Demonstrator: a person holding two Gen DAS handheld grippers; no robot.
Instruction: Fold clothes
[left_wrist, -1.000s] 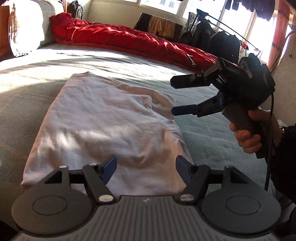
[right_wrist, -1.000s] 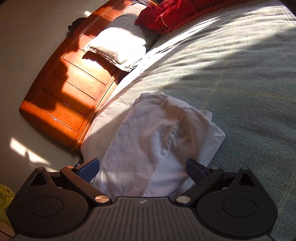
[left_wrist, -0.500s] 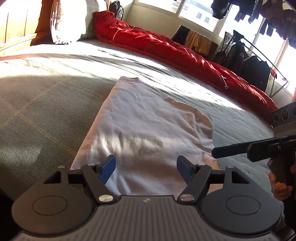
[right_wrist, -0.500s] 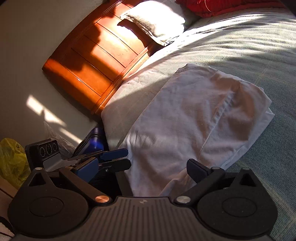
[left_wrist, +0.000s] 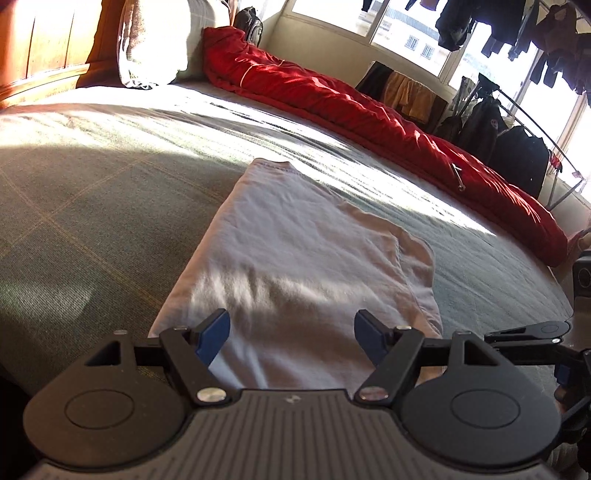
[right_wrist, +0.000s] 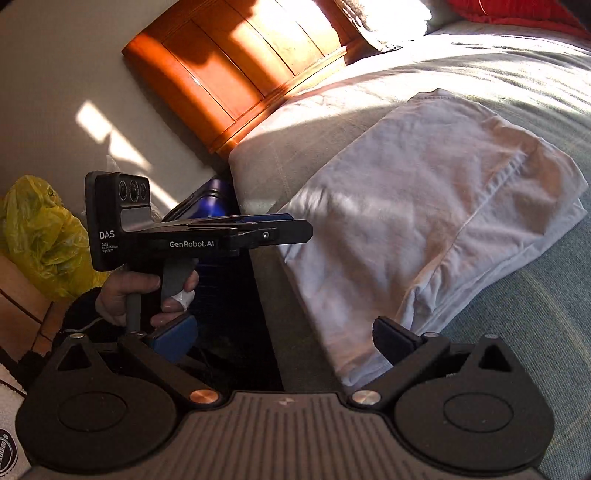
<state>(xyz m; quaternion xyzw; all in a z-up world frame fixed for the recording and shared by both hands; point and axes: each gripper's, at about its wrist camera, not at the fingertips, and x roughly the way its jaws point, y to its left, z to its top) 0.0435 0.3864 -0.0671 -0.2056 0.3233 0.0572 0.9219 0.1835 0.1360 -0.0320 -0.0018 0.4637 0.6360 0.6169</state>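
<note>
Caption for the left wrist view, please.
Left gripper, jaws opening and empty, over the near edge of a folded white garment on the bed.

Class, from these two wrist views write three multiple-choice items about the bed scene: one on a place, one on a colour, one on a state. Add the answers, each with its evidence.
1. Where does the folded white garment lie?
A. On the floor
B. On the bed cover, near its edge
C. On the pillow

2. What colour is the quilt bunched along the bed's far side?
A. Red
B. Yellow
C. Blue

3. How is the left claw set?
A. Shut on the garment
B. Shut on the pillow
C. Open, with nothing pinched

Answers:
1 B: the garment lies flat on the grey-green cover, its near end at the bed's edge.
2 A: the long bundle by the windows is bright red.
3 C: its blue pads stand wide apart and are opening, with the garment beyond them and not gripped.
</note>
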